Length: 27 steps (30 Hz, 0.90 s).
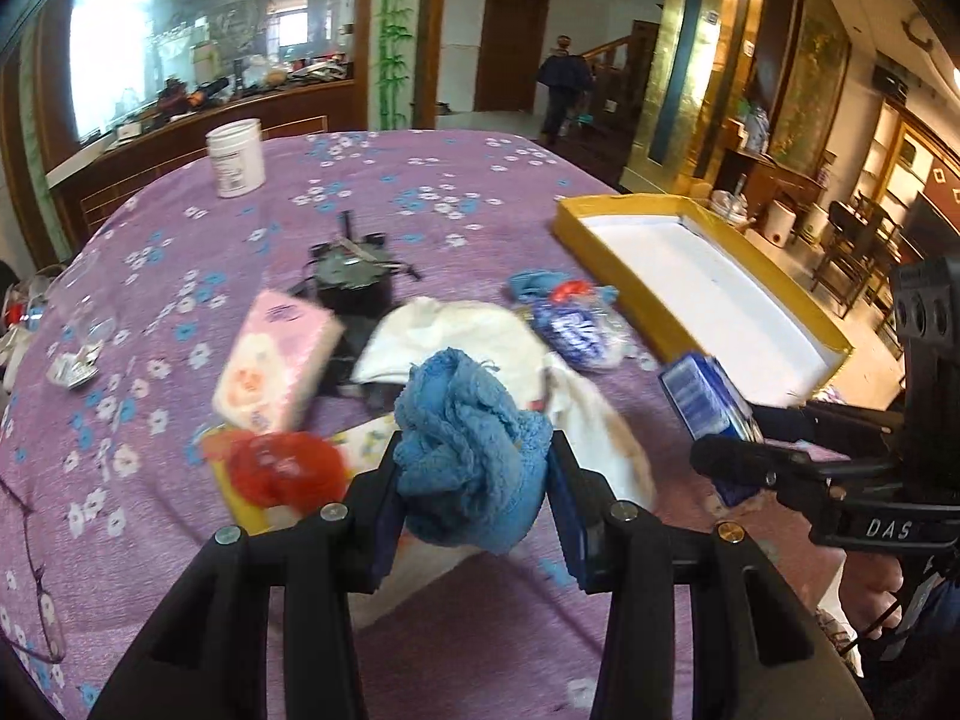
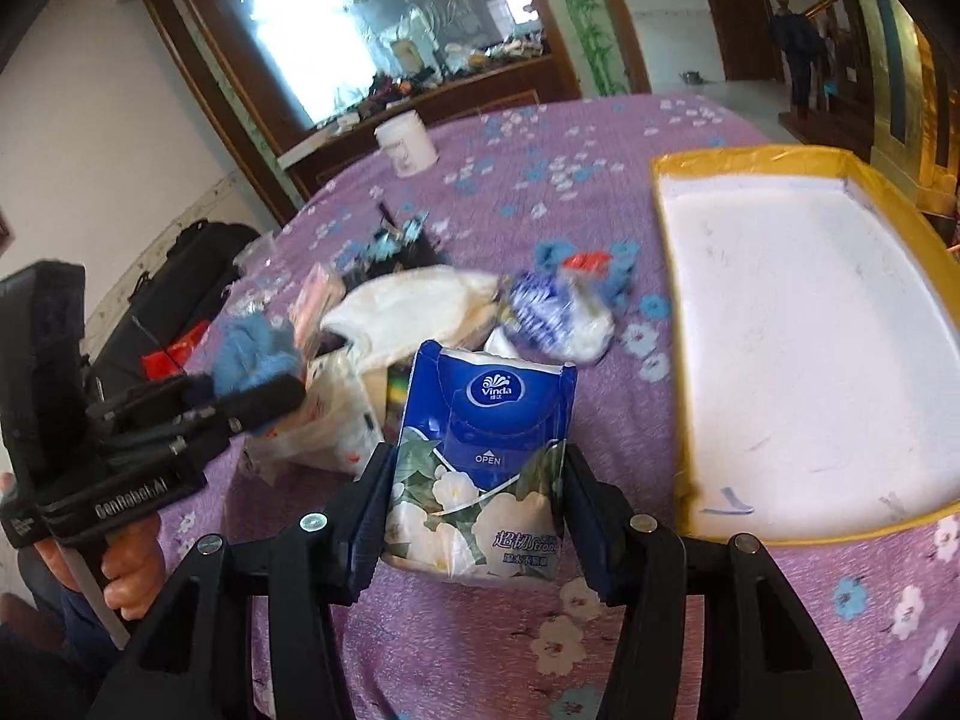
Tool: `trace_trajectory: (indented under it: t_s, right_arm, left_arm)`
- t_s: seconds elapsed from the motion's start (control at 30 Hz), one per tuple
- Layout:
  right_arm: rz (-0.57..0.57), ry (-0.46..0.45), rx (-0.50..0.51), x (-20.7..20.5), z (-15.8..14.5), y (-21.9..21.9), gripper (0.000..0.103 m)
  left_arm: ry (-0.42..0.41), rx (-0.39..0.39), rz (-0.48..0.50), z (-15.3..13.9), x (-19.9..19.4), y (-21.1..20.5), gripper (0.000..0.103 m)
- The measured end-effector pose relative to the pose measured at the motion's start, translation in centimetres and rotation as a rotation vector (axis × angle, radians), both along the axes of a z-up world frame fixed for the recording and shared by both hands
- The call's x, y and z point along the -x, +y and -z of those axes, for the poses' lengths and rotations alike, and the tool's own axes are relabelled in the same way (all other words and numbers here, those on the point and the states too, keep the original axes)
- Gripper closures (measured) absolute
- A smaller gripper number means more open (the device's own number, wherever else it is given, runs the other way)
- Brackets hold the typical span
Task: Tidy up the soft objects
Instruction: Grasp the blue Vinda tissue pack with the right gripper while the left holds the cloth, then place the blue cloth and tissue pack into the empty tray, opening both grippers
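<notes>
Gripping a blue cloth [image 1: 474,450], the left gripper [image 1: 474,480] holds it raised just left of the tray [image 1: 708,276]. Nearer the tray, the right gripper [image 2: 477,474] is clamped on a tissue pack [image 2: 480,456], above the purple tablecloth [image 2: 540,192].

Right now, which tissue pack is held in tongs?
The blue Vinda tissue pack, gripped by the right tongs; the pink tissue pack lies free on the tablecloth.
</notes>
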State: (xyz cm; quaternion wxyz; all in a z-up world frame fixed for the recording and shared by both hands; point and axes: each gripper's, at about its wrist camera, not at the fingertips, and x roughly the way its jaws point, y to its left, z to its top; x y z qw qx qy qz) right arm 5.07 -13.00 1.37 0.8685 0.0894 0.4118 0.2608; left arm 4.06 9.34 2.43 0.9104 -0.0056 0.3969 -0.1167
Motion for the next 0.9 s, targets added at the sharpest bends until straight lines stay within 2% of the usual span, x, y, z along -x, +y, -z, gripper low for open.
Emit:
trace_trajectory:
  t_s: [0.23, 0.43, 0.5, 0.63, 0.7, 0.8, 0.9]
  right_arm:
    - [0.123, -0.037, 0.022, -1.7, -1.1, -4.6, 0.045]
    - [0.238, 0.026, 0.115, -5.5, 1.8, -7.1, 0.046]
    - [0.219, 0.071, 0.102, -5.7, 2.9, -7.2, 0.046]
    - [0.191, 0.082, 0.105, -4.4, 3.3, -6.0, 0.046]
    - [0.14, 0.097, 0.074, -3.8, 3.2, -4.9, 0.046]
    - [0.118, 0.073, 0.079, -3.1, 2.4, -4.2, 0.046]
    - [0.141, 0.03, 0.076, -3.3, 0.6, -5.4, 0.046]
  left_arm:
    - [-0.003, -0.011, 0.068, -1.0, -1.3, -4.2, 0.061]
    - [-0.015, -0.011, 0.114, -1.5, -1.9, -7.0, 0.061]
    - [-0.014, -0.017, 0.122, -1.4, -1.8, -7.4, 0.061]
    - [-0.001, -0.022, 0.114, -1.0, -1.8, -7.0, 0.061]
    - [0.006, -0.015, 0.103, -0.9, -2.1, -6.4, 0.061]
    - [0.012, -0.008, 0.096, -0.8, -2.3, -6.1, 0.061]
    - [0.014, -0.014, 0.1, -0.9, -2.4, -6.3, 0.061]
